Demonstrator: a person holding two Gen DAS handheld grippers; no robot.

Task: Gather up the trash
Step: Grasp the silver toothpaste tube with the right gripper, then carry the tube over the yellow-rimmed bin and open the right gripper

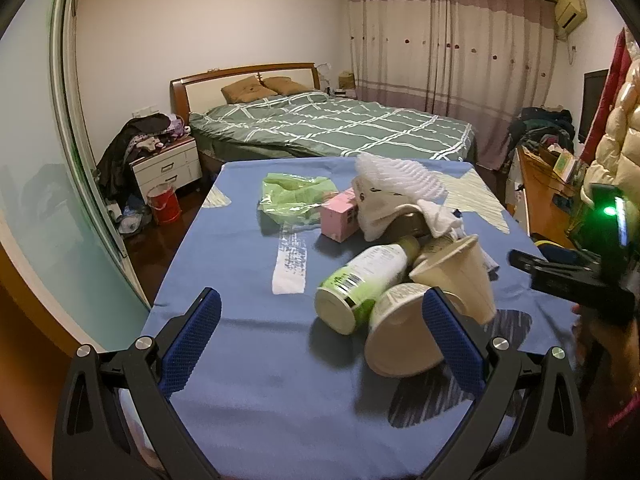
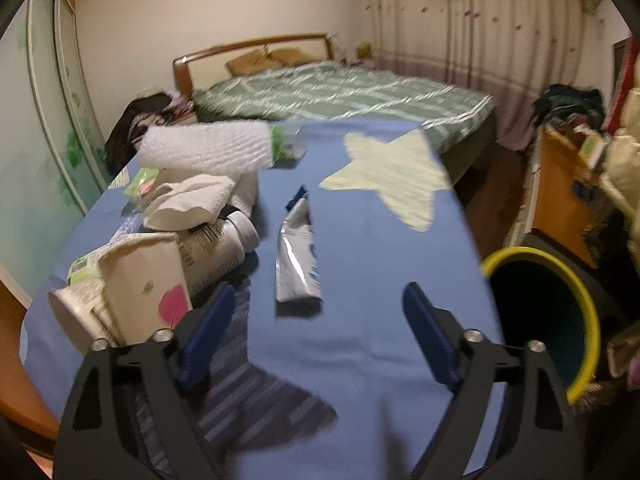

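Observation:
Trash lies piled on a blue-covered table (image 1: 240,400): a white-and-green bottle (image 1: 360,280), two paper cups (image 1: 400,332) (image 1: 460,276), a pink box (image 1: 340,216), a green plastic bag (image 1: 292,198), white foam wrap (image 1: 396,178), tissue (image 2: 188,202) and a flat receipt (image 1: 290,264). A silver squeezed tube (image 2: 298,256) lies apart. My left gripper (image 1: 320,312) is open and empty, its right finger in front of the near cup. My right gripper (image 2: 320,304) is open and empty just short of the tube. A yellow-rimmed bin (image 2: 552,312) stands right of the table.
A bed (image 1: 332,128) lies beyond the table, with a cluttered nightstand (image 1: 164,164) and a red bucket (image 1: 164,204) to its left. A wooden desk (image 2: 560,184) with clutter stands at the right. A sliding wardrobe door (image 1: 40,184) runs along the left.

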